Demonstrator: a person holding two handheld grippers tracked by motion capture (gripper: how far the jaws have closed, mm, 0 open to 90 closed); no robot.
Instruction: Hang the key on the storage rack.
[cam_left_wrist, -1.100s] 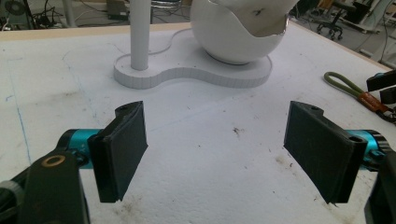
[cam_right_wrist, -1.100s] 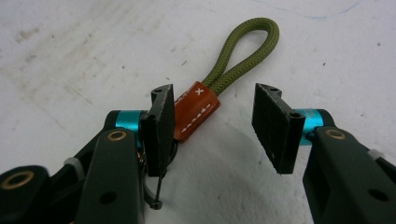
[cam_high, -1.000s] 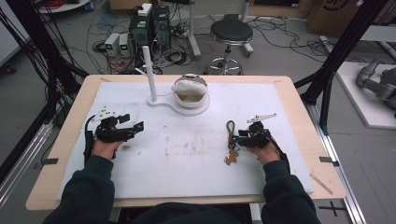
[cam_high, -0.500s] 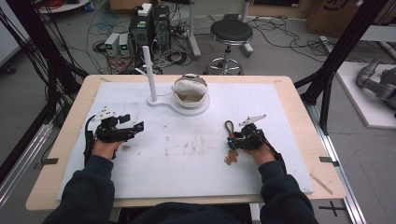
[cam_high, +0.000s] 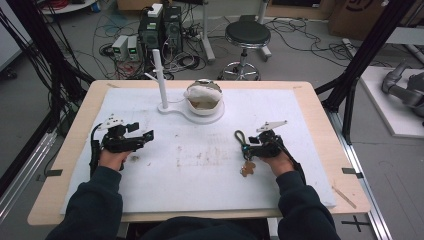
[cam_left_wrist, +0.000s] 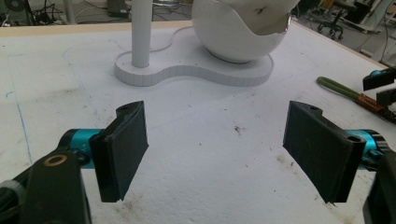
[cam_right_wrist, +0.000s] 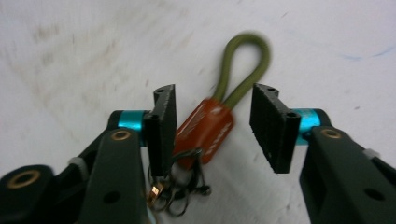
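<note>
Moved in from the right of the high view toward centre over the last second, the right gripper (cam_high: 252, 145), now planted over the keychain (cam_high: 243, 150) on the white mat (cam_high: 200, 190), right of the frame's middle. Seen through the right gripper view: jaws parted, straddling the orange sleeve (cam_right_wrist: 204, 128) without clamping it, olive cord loop (cam_right_wrist: 245, 65) poking out beyond them at upper centre. Judged as the last instant before a pinch, so pickup looks close but not yet made. No change at the left gripper (cam_high: 142, 139), resting at mid-left of the high view, jaws spread wide on nothing, aimed at the white stand (cam_left_wrist: 196, 74) with its post (cam_left_wrist: 140, 32) and cracked egg-shaped bowl (cam_left_wrist: 238, 28). Hard to read: metal rings (cam_right_wrist: 180, 193) at lower centre partly tucked behind the left-hand jaw, motion blur over the loop, bowl top cut off by the upper edge of the left gripper view, small brown charm (cam_high: 246, 169) too tiny to identify.
</note>
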